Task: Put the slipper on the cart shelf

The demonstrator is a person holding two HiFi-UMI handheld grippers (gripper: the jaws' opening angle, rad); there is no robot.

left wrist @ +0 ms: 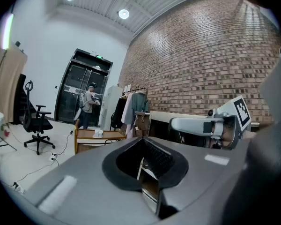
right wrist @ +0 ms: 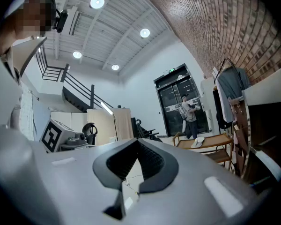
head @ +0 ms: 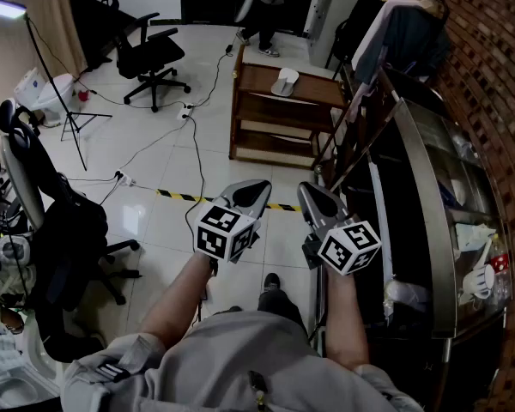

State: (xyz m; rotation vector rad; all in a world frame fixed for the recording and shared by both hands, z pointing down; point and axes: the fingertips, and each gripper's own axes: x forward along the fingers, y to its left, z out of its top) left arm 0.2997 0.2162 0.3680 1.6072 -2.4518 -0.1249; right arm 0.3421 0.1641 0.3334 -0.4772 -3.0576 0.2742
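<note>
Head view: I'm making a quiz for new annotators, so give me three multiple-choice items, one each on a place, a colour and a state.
1. Where does the white slipper lie?
A. on the top shelf of the wooden cart
B. on the floor beside the chair
C. between a gripper's jaws

2. What colour is the office chair?
A. white
B. black
C. red

3. How do the jaws of the right gripper stand?
A. together, with nothing between them
B. wide apart
C. clamped on the slipper

Answers:
1 A: the slipper rests on the cart's top, far ahead of both grippers.
2 B: the seat, back and base are all black.
3 A: in the right gripper view the pads meet and hold nothing.
</note>
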